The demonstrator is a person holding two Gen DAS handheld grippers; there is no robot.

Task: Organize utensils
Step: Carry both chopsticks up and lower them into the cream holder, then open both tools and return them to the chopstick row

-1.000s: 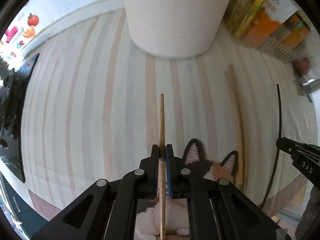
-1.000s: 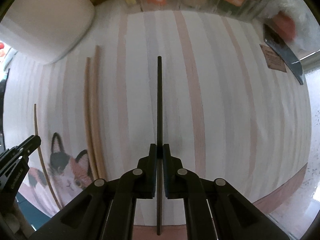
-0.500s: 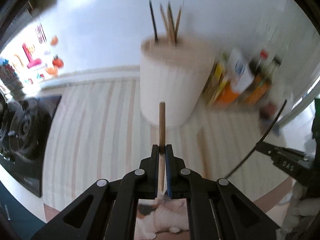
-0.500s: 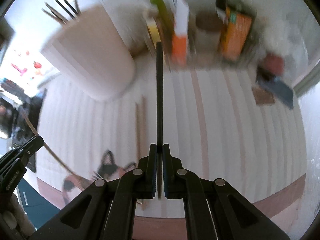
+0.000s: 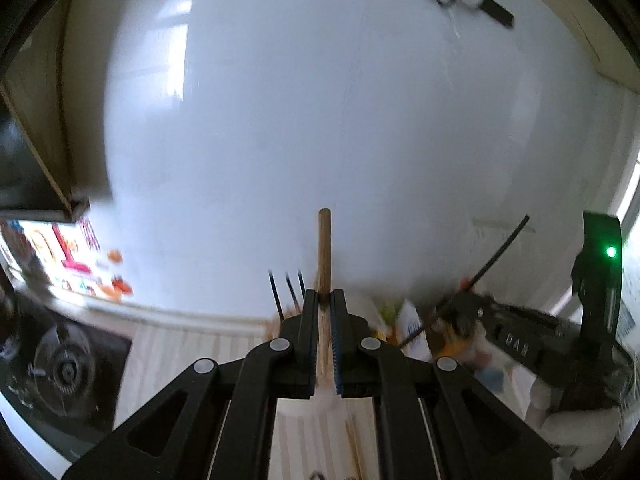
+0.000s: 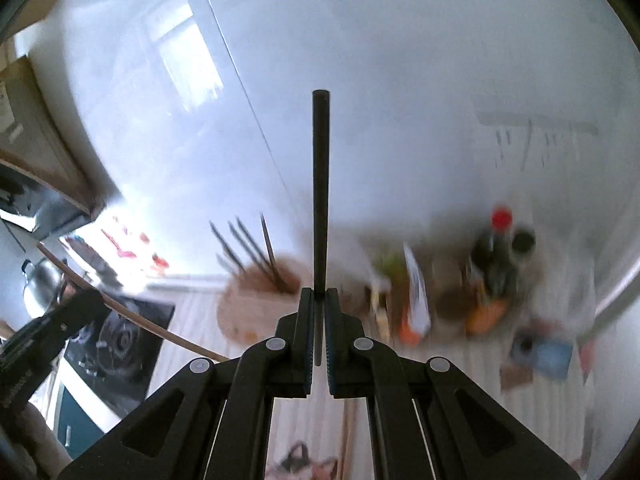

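A white tiled wall (image 5: 320,120) fills most of both wrist views, bare and open above the counter. Below it lies one striped mat (image 6: 520,400), pale with pinkish bands, running from the dark stove top (image 5: 68,368) at its left edge to a blurred cluster of bottles and packets (image 6: 496,280) along the back right. A strip of free mat shows between the holder and that cluster.

One round white utensil holder (image 6: 256,312) stands at the back of the mat. In the right wrist view four dark sticks (image 6: 248,252) rise from it, leaning left; the left wrist view shows only three tips over the left gripper's finger, the holder itself mostly hidden.

Two grippers are raised above the mat. The left gripper (image 5: 325,312) is clenched on one wooden chopstick (image 5: 324,248), which points straight up past the pads against the wall. The right gripper (image 6: 319,308) is clenched on one black chopstick (image 6: 321,184), likewise standing up in front of the wall, just right of the holder in that view.

Two more wooden chopsticks (image 6: 347,436) lie side by side on the mat below the right gripper, near a cat picture (image 6: 304,464) at the mat's near edge.
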